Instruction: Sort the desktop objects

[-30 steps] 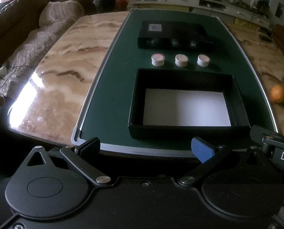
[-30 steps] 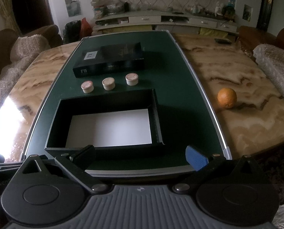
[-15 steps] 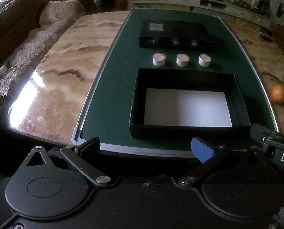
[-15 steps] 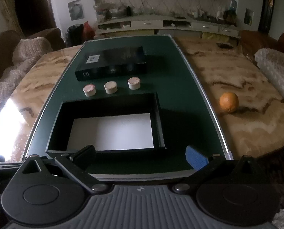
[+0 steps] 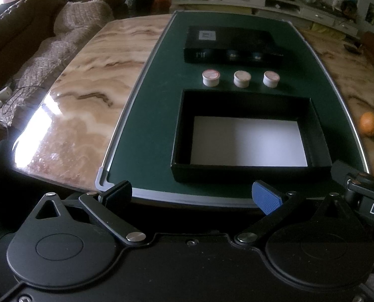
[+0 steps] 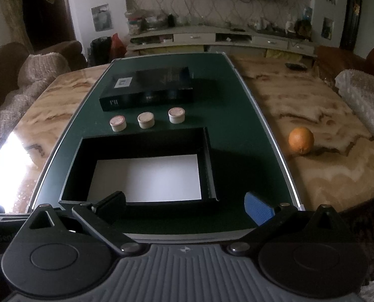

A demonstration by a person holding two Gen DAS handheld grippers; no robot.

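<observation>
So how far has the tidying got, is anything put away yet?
Nothing looks done: the open box holds only its white floor. Both the left gripper and right gripper are open and empty near the table edge. The three small round tubs remain on the green mat beside it.

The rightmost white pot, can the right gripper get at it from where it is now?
Probably yes. The right gripper is open and empty, and the pot stands apart from its neighbours; only the low open box lies between, so reach over it.
</observation>
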